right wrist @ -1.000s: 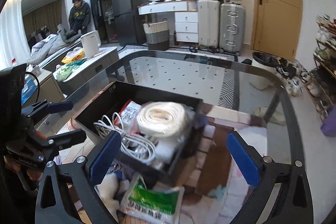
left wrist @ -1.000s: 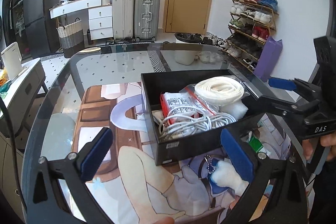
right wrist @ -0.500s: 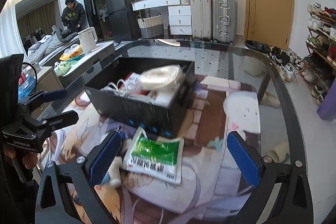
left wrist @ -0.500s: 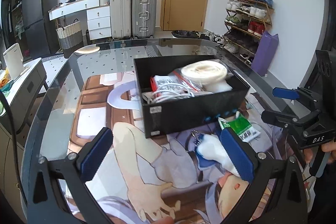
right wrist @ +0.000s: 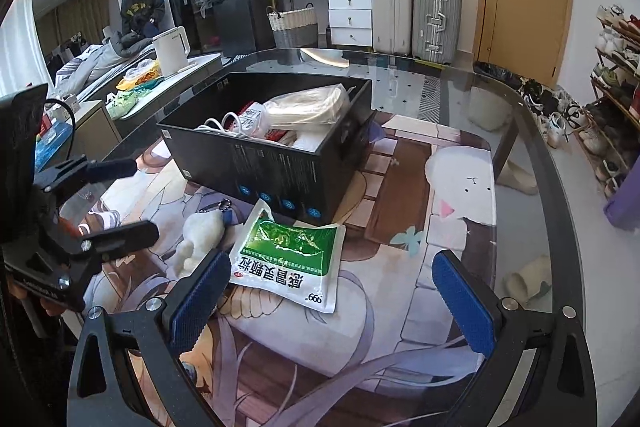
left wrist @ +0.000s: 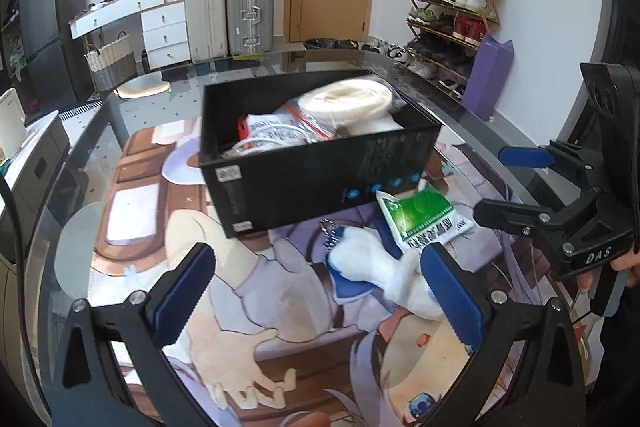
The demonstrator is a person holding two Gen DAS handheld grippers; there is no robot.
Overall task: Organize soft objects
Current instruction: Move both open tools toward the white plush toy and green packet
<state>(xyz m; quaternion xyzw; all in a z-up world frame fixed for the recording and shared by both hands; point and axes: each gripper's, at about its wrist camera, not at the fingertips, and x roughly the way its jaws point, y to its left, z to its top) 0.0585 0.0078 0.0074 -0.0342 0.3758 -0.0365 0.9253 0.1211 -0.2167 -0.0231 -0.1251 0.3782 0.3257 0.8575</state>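
A black box [left wrist: 320, 171] [right wrist: 280, 163] stands on the printed mat and holds a white roll [left wrist: 348, 101], white cables and bagged items. In front of it lie a green and white sachet [left wrist: 420, 219] [right wrist: 290, 253] and a white plush keychain toy [left wrist: 380, 275] [right wrist: 200, 239]. My left gripper [left wrist: 320, 291] is open and empty, low over the mat, with the toy by its right finger. My right gripper [right wrist: 332, 295] is open and empty, with the sachet just inside its left finger.
The glass table [right wrist: 520, 131] curves away at the right edge. Suitcases [left wrist: 228, 15], a drawer unit and a shoe rack [left wrist: 452, 15] stand behind. A person [right wrist: 142, 11] sits far left. A kettle [right wrist: 172, 47] stands on a side counter.
Both grippers have pulled back and lowered from above the box. The sachet and the plush toy now show in full in front of the box. Both jaws stayed open.
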